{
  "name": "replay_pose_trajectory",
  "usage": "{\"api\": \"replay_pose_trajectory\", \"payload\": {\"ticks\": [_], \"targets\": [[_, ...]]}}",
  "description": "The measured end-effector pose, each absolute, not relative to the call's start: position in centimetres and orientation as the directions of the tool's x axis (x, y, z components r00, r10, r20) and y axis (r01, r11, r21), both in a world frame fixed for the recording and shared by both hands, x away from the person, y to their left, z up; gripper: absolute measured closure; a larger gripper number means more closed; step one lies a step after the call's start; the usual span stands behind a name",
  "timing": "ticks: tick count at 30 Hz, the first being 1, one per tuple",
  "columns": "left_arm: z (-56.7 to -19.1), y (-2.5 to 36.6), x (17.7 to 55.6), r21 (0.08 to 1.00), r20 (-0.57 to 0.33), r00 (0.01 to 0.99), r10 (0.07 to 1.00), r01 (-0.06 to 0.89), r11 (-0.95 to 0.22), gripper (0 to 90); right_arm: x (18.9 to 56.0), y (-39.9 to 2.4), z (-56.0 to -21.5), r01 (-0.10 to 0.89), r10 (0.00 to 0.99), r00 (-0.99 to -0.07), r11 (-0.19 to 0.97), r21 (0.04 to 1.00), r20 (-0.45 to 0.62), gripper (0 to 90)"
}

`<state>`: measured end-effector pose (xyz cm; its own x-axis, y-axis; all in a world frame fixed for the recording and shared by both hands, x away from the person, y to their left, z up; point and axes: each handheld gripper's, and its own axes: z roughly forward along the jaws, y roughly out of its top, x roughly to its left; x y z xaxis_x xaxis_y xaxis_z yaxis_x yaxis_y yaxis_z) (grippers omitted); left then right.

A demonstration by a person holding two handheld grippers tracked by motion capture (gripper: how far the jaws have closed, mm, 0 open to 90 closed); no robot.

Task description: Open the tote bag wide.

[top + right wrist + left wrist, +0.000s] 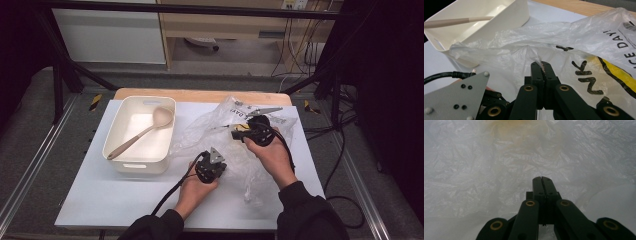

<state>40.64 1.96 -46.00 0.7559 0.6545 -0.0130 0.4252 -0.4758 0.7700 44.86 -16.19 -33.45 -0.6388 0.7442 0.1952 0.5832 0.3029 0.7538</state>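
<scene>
A crumpled clear plastic bag (pixel 210 125) with black and yellow print lies on the right half of the table. My right gripper (pixel 236 131) is over its middle, jaws shut, and in the right gripper view (pixel 541 63) a tuft of the bag's film (pixel 586 42) is pinched between the tips and pulled up. My left gripper (pixel 214 159) is at the bag's near left edge. In the left gripper view its jaws (pixel 541 178) are closed together, tips in the wrinkled film (pixel 486 170). A beige spoon (pixel 142 132) lies in a white bin (pixel 112 135).
The bin (pixel 506 15) stands just left of the bag, the spoon's handle (pixel 454 22) slanting across it. A white sheet (pixel 100 195) covers the wooden tabletop. Black frame posts and cables run along the table's sides. The left gripper's grey plate (pixel 454 97) is close beside the right jaws.
</scene>
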Motion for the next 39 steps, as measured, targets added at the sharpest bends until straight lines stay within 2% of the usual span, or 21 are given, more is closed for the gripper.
{"api": "replay_pose_trajectory", "payload": {"ticks": [8,22,39], "targets": [[-46.0,2.1,40.9,0.769,-0.041,0.755,0.654,0.442,-0.462,90.0,45.4,-15.1,-32.3,0.569,0.736,-0.647,0.292,0.769,0.200,90.0],[-46.0,2.3,41.1,0.766,-0.038,0.770,0.637,0.432,-0.476,90.0,45.5,-14.9,-29.7,0.536,0.736,-0.648,0.255,0.805,0.198,90.0],[-46.0,2.3,41.0,0.766,-0.034,0.773,0.633,0.427,-0.480,90.0,46.1,-15.4,-29.3,0.540,0.748,-0.631,0.232,0.809,0.207,90.0]]}}
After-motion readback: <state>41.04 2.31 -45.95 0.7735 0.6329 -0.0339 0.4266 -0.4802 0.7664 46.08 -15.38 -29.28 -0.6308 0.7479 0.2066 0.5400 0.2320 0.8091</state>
